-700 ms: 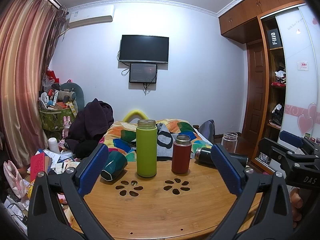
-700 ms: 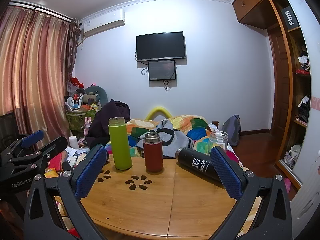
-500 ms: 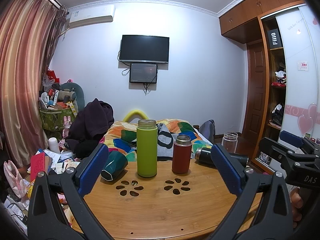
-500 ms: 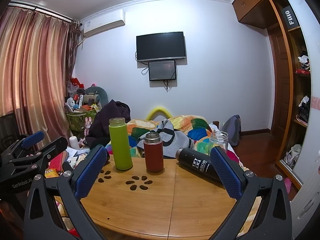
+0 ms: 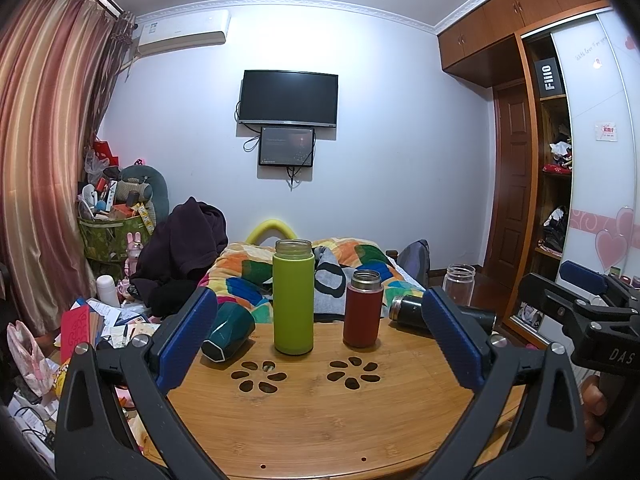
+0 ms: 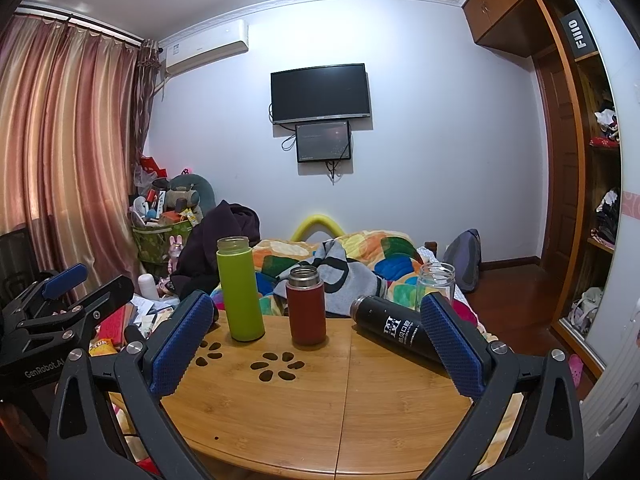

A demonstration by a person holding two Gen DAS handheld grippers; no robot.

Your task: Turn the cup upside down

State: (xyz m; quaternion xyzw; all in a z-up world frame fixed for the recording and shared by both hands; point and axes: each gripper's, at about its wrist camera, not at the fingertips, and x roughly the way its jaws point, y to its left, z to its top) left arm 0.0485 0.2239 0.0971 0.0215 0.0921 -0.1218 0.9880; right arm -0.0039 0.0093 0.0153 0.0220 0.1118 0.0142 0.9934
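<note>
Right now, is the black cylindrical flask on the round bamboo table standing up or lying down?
Lying down. The black cylindrical flask rests on its side on the bamboo table, steel mouth pointing left.

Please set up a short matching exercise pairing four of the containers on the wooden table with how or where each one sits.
Things:
1. green bottle
2. red flask
3. black flask
4. teal cup

States:
A. lying on its side at the table's left edge
B. upright, the tallest container
C. lying on its side toward the right, white lettering on it
D. upright, short, with a metal neck

Pairs: 1-B, 2-D, 3-C, 4-A
</note>
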